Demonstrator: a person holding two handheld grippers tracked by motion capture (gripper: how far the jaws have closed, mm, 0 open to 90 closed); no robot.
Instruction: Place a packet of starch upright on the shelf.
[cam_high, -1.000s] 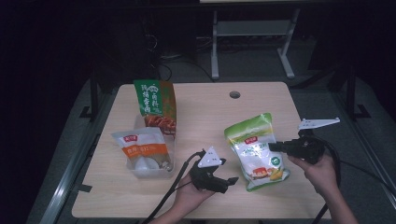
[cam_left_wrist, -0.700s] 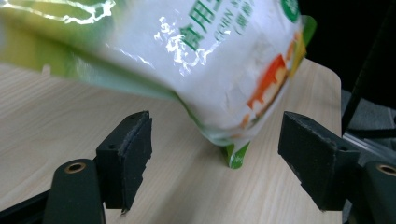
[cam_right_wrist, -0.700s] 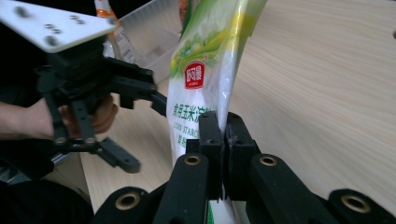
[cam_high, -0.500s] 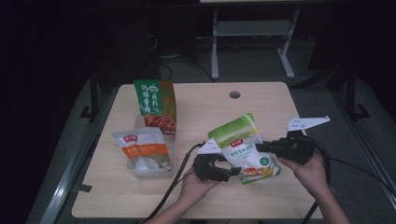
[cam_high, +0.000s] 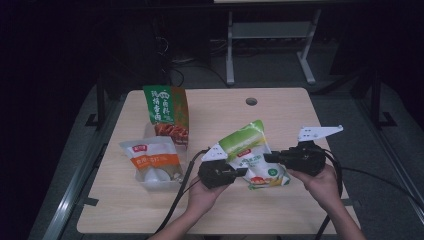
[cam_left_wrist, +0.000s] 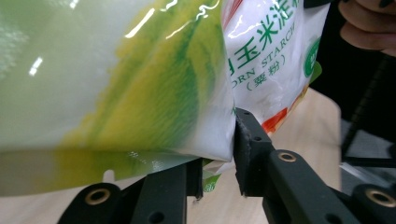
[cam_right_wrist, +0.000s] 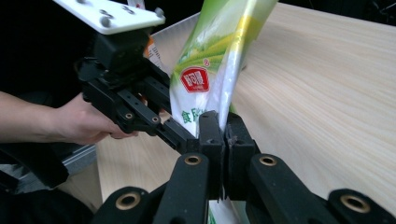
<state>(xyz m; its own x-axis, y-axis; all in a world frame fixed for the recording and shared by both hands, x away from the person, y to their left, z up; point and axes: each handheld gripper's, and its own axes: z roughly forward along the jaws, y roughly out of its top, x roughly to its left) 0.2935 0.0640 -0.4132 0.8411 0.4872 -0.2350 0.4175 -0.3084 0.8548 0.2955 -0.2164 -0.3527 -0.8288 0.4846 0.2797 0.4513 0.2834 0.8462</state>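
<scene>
Starch bag, held off the table, is clamped at one edge by the right gripper while the left gripper has just been closing on the opposite edge (pads appear seated); next, likely a steady two-handed carry or pull.

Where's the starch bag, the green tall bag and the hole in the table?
starch bag (cam_high: 255, 160), high view, printed front.
green tall bag (cam_high: 165, 107), high view, upper green panel.
hole (cam_high: 251, 101), high view, its middle.
</scene>
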